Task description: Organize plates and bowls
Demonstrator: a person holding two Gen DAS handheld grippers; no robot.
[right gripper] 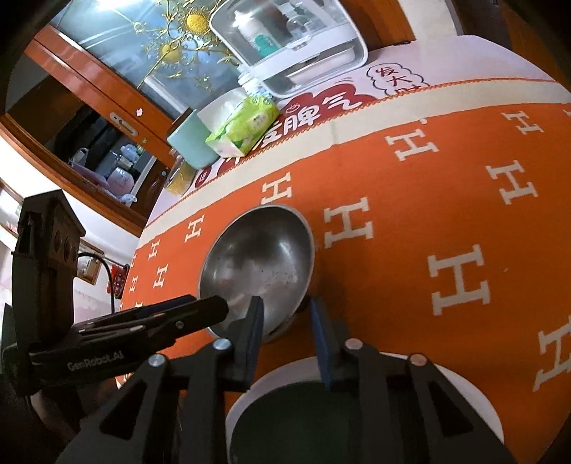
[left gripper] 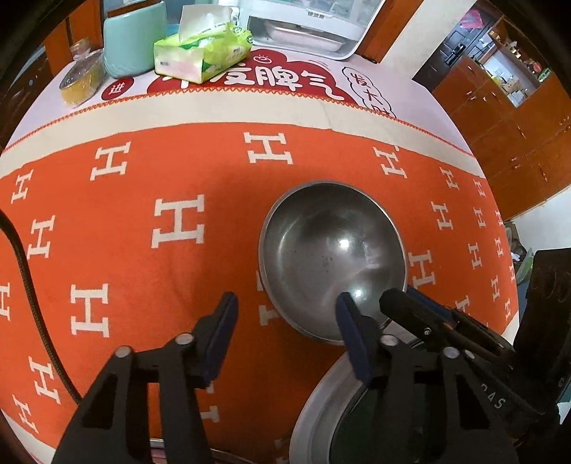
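A steel bowl stands upright on the orange cloth with white H letters. My left gripper is open at its near left rim: one finger hangs over the inside, the other over the cloth, and neither touches. In the right wrist view it comes in from the left. My right gripper straddles the near rim, one pad inside and one outside, with a gap showing. A white plate with a dark green centre lies under both grippers.
At the table's far side stand a green tissue pack, a mint cup, a yellow-filled jar and a white appliance. A black cable runs along the left. Wooden cabinets stand beyond the right table edge.
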